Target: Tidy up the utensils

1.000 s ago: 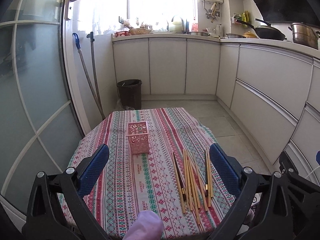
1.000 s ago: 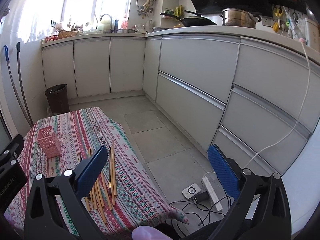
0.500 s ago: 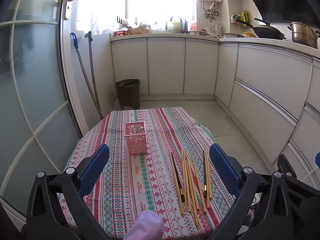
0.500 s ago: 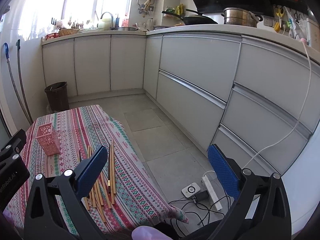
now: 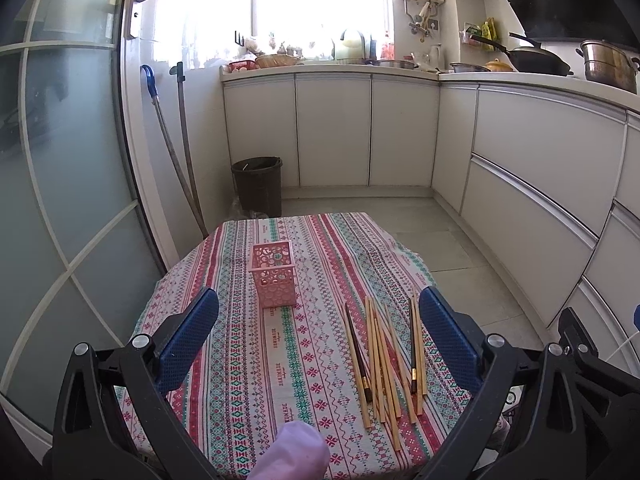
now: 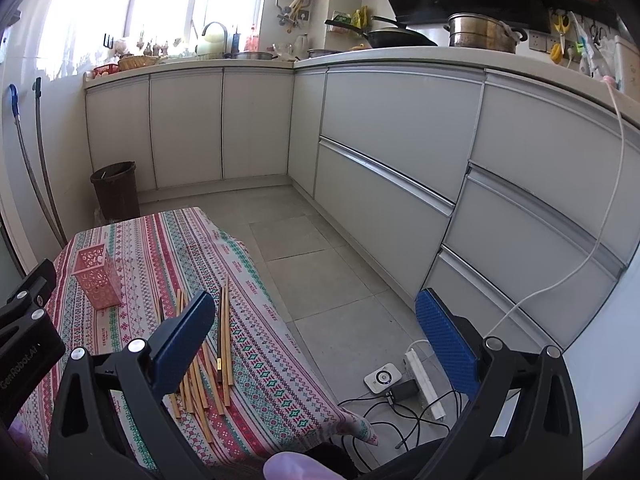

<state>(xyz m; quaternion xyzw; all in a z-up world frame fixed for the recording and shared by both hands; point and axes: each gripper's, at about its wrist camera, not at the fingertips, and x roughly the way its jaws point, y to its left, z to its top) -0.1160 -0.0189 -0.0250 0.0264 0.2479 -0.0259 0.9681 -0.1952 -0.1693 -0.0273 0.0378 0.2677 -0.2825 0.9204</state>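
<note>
I hold my left tool [image 5: 320, 334] and right tool [image 6: 316, 330] spread wide, both holding nothing. The chopsticks [image 5: 384, 360] lie on the tabletop [image 5: 248, 360], at four o'clock from the pink basket [image 5: 274, 276].

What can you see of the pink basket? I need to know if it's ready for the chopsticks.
The basket is a small, square, pink holder, plastic by its look, with walls pierced by round holes. It stands upright with its mouth open, and nothing shows inside. It sits on the striped cloth, toward the far left of the table, apart from the chopsticks lying loose to its right. Neither tool touches it.
</note>
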